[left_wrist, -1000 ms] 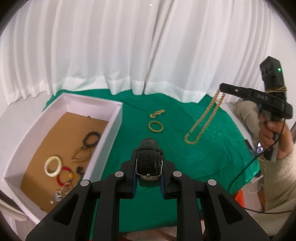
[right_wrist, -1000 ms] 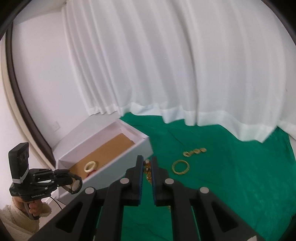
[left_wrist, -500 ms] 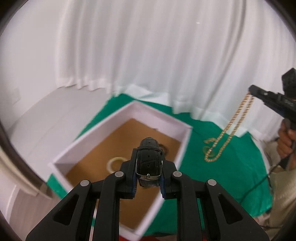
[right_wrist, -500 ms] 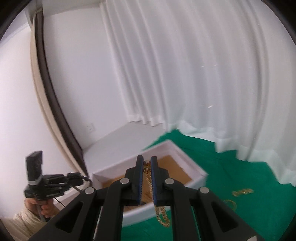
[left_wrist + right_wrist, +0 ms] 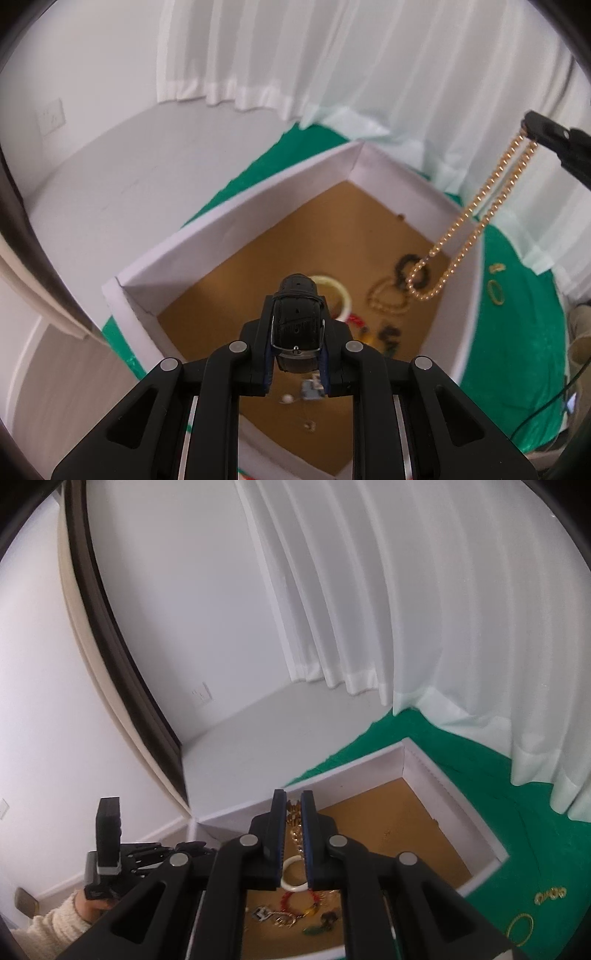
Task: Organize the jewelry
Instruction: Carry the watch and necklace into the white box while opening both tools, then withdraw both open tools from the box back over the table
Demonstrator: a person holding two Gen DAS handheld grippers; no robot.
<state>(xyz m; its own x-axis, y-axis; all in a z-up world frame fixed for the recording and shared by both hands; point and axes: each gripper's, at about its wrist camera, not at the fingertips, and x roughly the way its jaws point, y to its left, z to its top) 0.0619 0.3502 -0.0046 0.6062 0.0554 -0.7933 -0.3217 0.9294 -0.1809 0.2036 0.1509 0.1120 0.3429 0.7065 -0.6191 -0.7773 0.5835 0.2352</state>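
Observation:
My left gripper [image 5: 297,325] is shut on a black leather watch strap [image 5: 297,317] with a metal buckle and hangs over the white box [image 5: 236,218] with a brown floor. My right gripper [image 5: 293,812] is shut on a gold bead necklace [image 5: 295,825]. In the left wrist view that necklace [image 5: 472,221] dangles in a long loop from the right gripper [image 5: 532,129] above the box's far side. In the box lie a white bangle [image 5: 294,875], a red bracelet [image 5: 299,899], a black bead bracelet [image 5: 412,271] and several other pieces.
The box sits on a green cloth [image 5: 480,786]. A gold bangle [image 5: 521,926] and a small gold piece [image 5: 550,895] lie on the cloth beside it. White curtains [image 5: 424,609] hang behind. A hand in a cream sleeve [image 5: 48,919] holds the left gripper's handle.
Both grippers have swung left from above the green cloth to above the box, each keeping its load. The necklace now hangs over the box interior.

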